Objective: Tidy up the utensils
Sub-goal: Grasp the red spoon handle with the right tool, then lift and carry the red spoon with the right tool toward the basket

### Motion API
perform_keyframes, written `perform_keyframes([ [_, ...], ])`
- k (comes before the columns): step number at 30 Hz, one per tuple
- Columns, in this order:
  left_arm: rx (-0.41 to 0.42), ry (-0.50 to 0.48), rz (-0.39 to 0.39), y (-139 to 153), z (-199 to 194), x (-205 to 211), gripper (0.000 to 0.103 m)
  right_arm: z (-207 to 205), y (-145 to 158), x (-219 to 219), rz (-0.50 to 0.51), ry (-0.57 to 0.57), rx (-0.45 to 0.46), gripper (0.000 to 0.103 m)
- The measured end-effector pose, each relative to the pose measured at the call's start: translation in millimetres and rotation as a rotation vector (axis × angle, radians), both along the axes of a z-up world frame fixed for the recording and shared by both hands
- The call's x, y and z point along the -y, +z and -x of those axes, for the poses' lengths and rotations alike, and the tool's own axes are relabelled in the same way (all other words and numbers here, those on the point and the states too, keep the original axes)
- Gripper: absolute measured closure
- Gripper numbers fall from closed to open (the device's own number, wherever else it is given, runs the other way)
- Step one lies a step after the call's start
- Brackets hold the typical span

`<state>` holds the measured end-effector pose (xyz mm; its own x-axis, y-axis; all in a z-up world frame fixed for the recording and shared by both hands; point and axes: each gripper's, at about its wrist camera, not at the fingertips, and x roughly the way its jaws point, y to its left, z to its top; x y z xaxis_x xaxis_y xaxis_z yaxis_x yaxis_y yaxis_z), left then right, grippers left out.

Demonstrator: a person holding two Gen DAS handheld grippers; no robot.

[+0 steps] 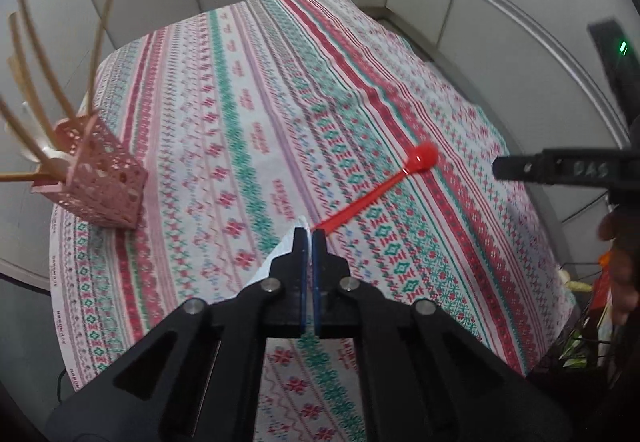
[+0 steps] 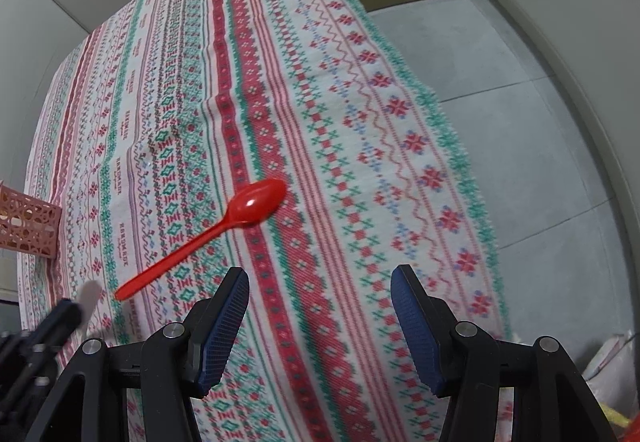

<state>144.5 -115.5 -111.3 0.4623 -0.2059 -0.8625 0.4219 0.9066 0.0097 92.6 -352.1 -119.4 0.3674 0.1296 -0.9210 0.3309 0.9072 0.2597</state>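
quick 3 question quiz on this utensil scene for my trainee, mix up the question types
1. True or false: the red spoon stands in the pink holder.
2. Which gripper has its jaws apart with nothing between them? A) left gripper B) right gripper C) both
3. Fill in: the left gripper is shut on a thin ___ utensil.

Key
1. False. The spoon lies flat on the patterned tablecloth; the holder has wooden utensils sticking out of it.
2. B
3. white
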Motion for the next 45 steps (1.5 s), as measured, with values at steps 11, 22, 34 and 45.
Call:
perform_keyframes([
  [11,0.021,0.044,0.164,39,-1,-54,0.101,-49,-32,-26,-0.09,-0.073,-0.044,0.039],
  [22,-0.006,0.094,0.276,49,-9,-103,0.101,-83,-49,-54,0.101,-0.139,-0.087,0.065],
  [34,0.037,0.126,0.354,73,-6,-138,0.101,-73,-40,-63,-0.017,-0.107,-0.018,0.076],
  [45,0.187,0.165,0.504,132,4,-179,0.101,-44,33,-82,-0.084,-0.05,0.184,0.076],
])
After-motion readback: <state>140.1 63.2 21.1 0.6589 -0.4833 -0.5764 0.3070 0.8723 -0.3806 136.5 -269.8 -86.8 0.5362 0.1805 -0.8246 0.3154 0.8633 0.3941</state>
